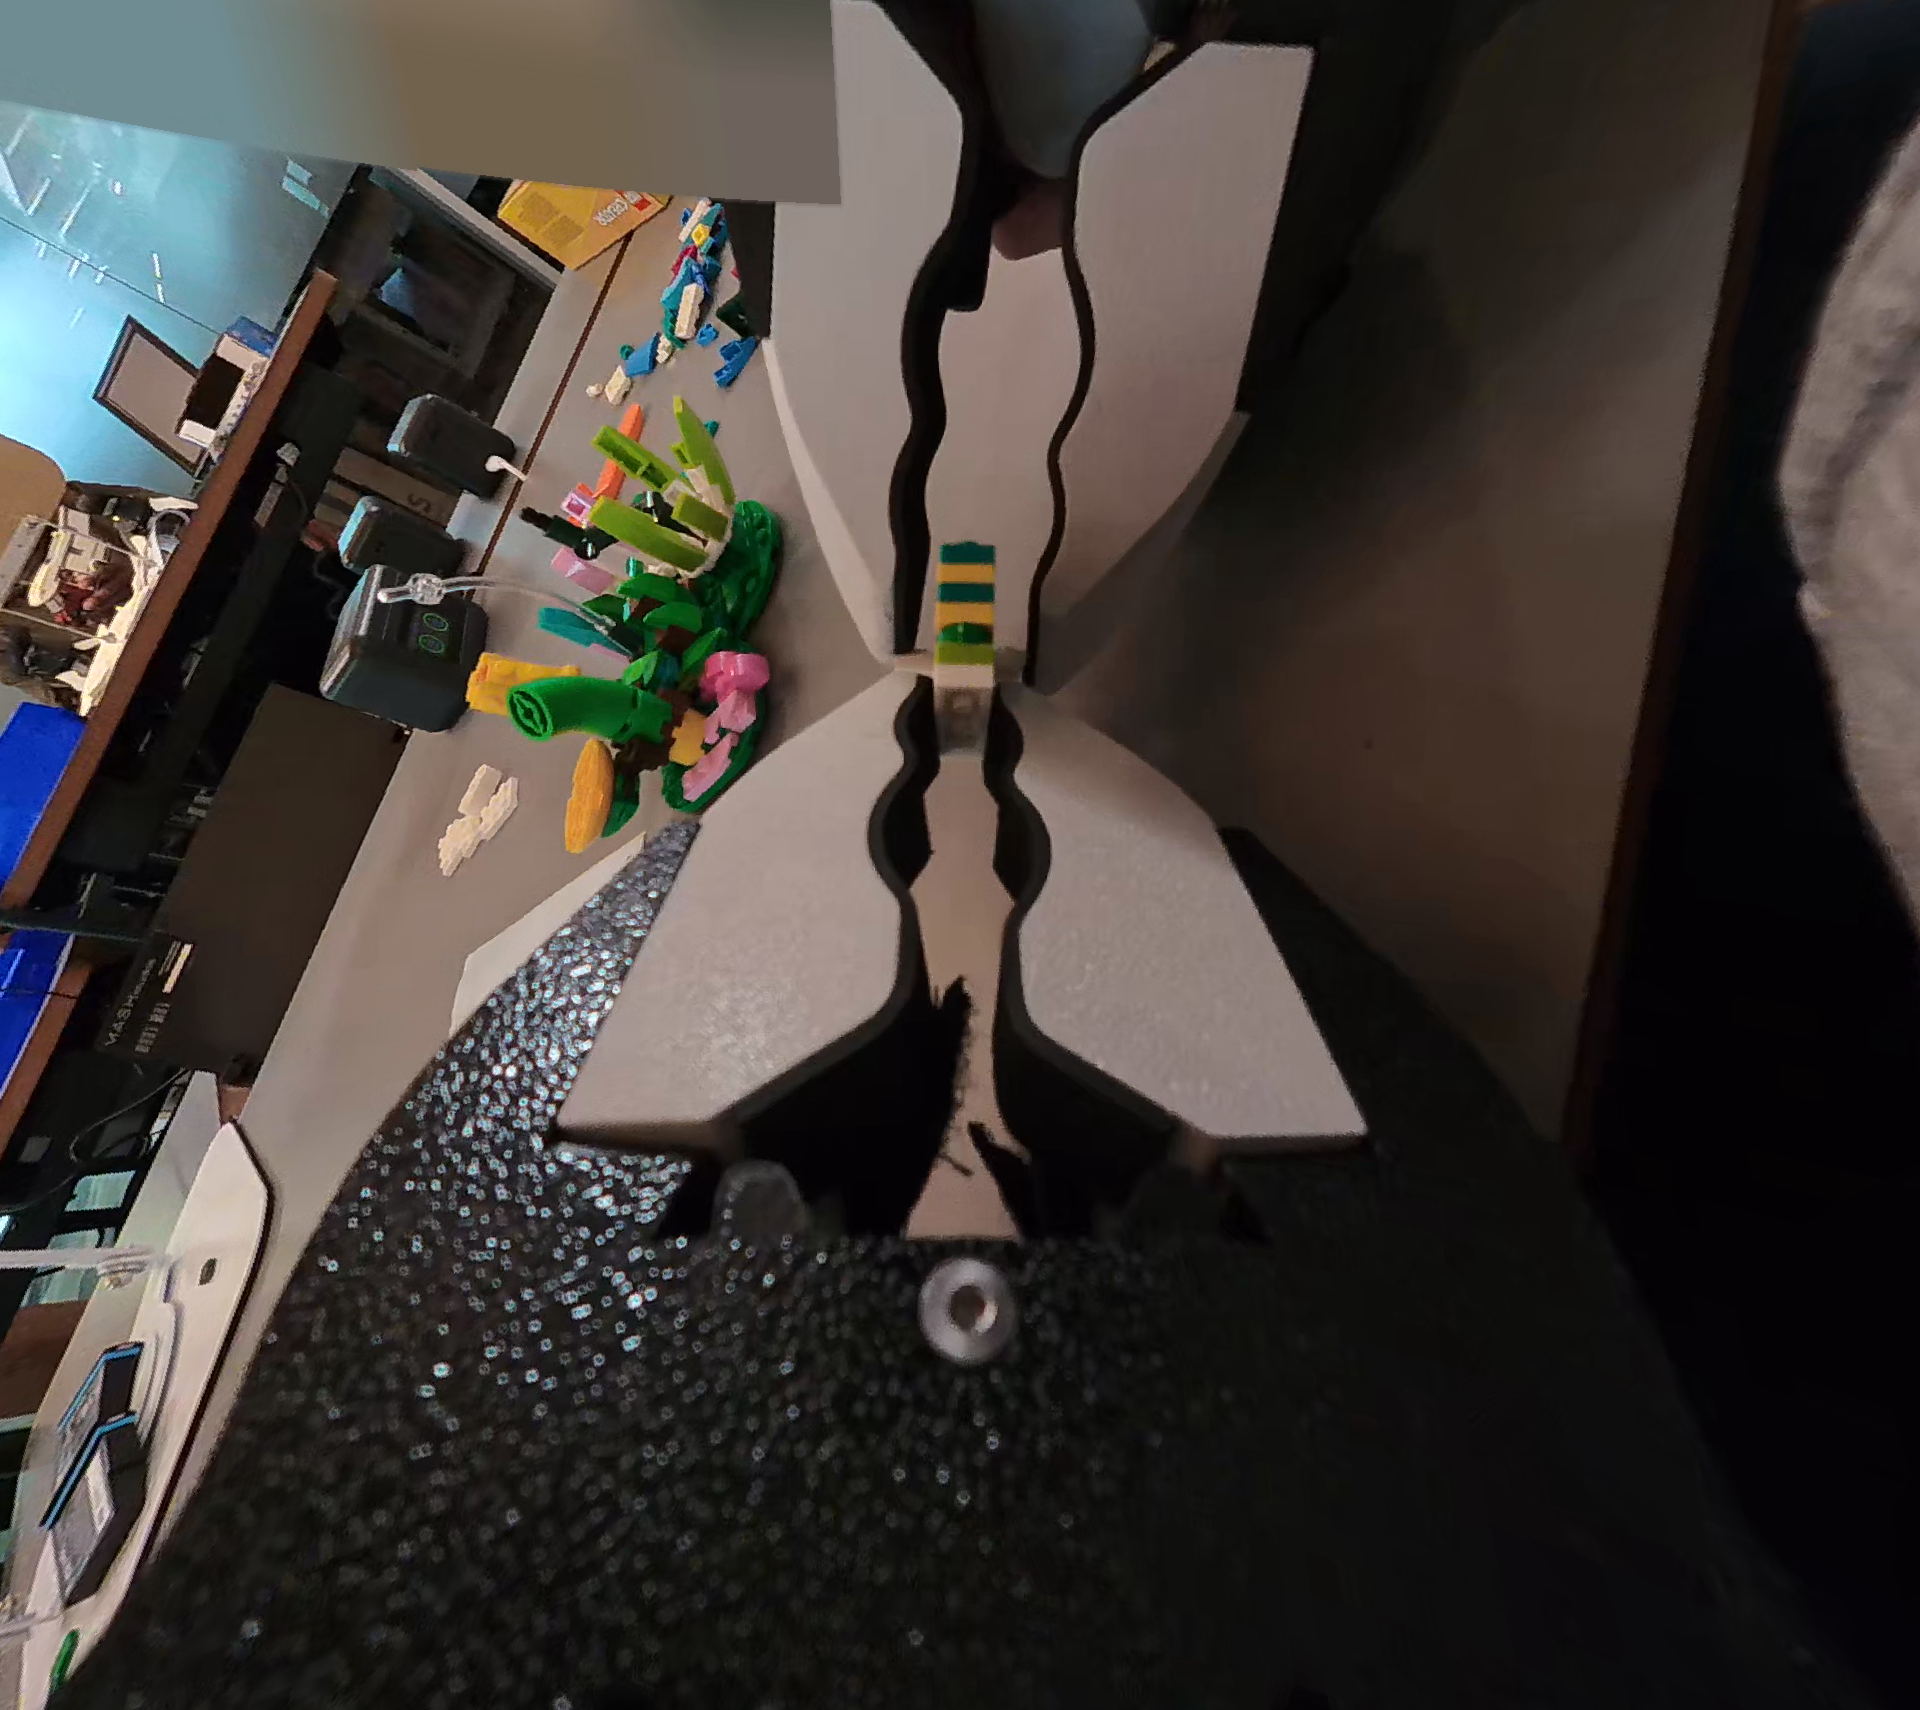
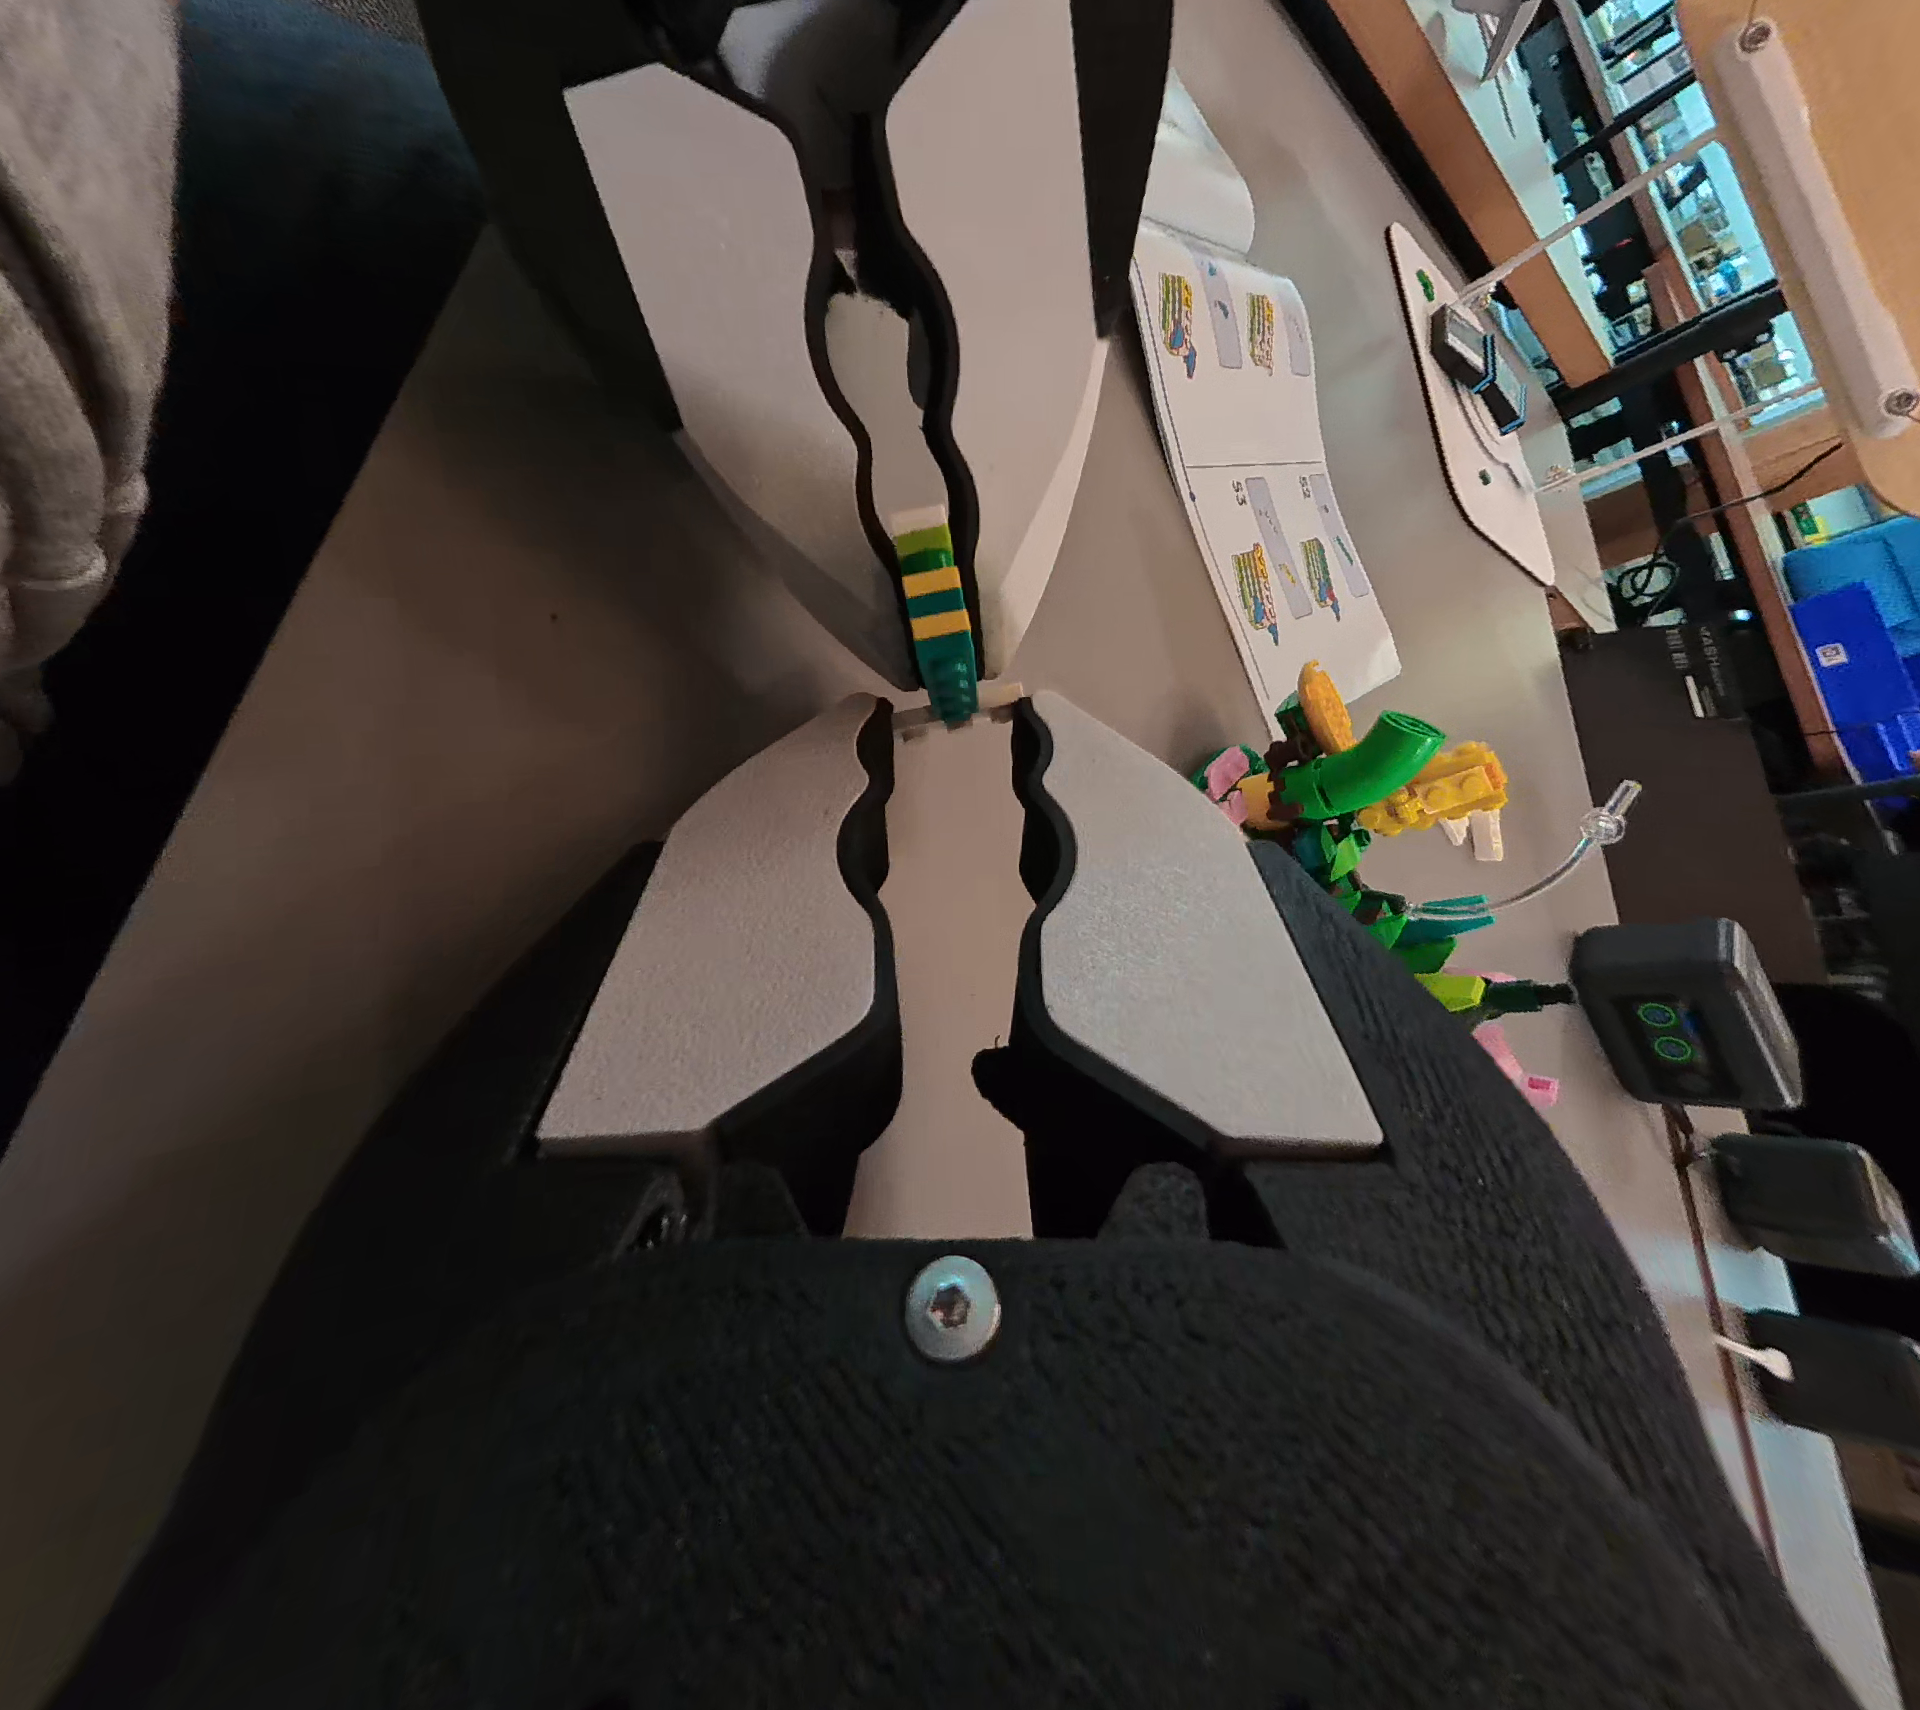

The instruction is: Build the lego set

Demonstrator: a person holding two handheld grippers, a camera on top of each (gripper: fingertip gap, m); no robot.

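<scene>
Gripping noted on both sides. Your left claw (image 1: 961, 704) is closed on the white end of a striped brick stack (image 1: 966, 595). The teal, yellow and lime layers run forward out of its tips, above the grey table (image 1: 1403, 621). Off to that claw's left, well apart, stands a green brick plant model (image 1: 665, 621). Some loose white pieces (image 1: 478, 813) lie nearer you than the model, and a dark box with two green rings (image 1: 405, 652) sits beyond it. Your right claw (image 2: 956, 715) meets the left one tip to tip. Its jaws stand wider, clamped on the two ends of a thin white plate (image 2: 1013, 692) lying crosswise against the stack. To this claw's right an open instruction booklet (image 2: 1268, 455) lies flat, just beyond the plant model.
</scene>
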